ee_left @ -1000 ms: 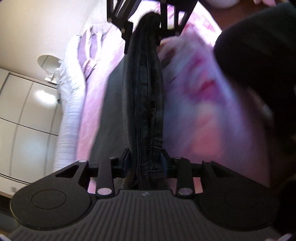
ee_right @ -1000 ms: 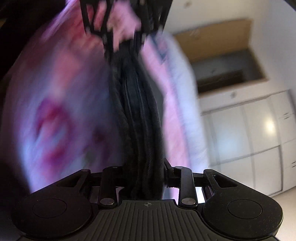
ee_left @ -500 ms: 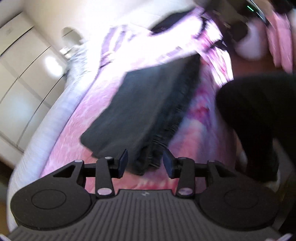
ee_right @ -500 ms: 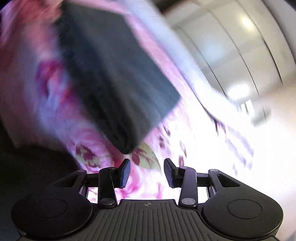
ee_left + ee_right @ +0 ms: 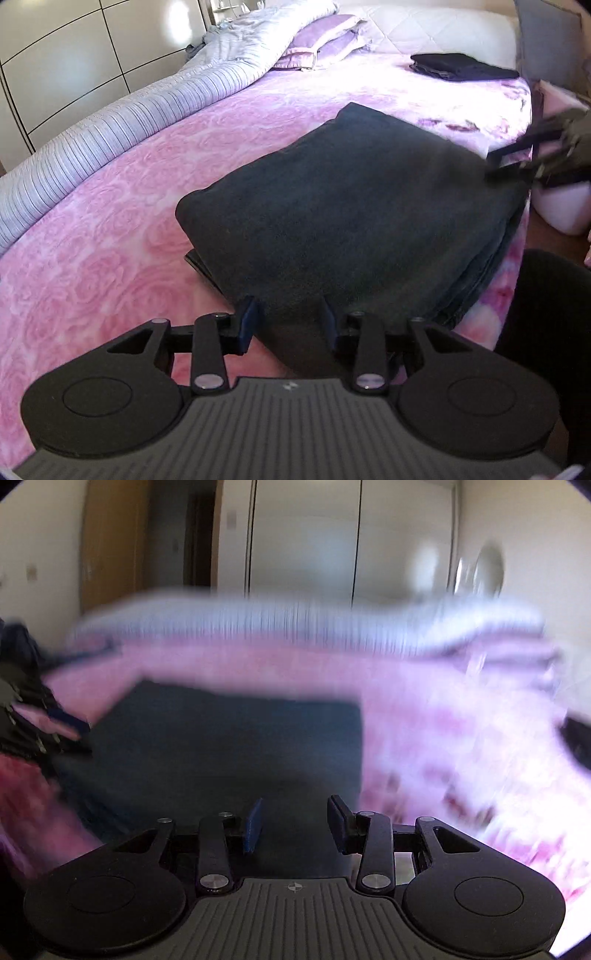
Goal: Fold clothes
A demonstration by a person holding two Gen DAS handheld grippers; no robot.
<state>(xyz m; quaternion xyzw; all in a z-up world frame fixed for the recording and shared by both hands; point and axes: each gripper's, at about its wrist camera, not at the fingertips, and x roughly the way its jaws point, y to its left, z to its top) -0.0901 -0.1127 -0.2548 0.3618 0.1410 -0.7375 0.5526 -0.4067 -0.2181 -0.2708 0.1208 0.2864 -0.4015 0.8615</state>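
Folded dark garment [image 5: 351,206] lying mid-frame on pink bedspread [image 5: 110,229], left gripper [image 5: 290,325] spread wide at its near edge, right gripper [image 5: 295,821] likewise wide over cloth, right view motion-blurred, second dark pile [image 5: 461,66] upper right indistinct.

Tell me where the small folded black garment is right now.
In the left wrist view the small folded black garment lies at the upper right, on the pink bedspread near the bed's far edge, beyond the large dark folded garment and right of the lilac pillows.
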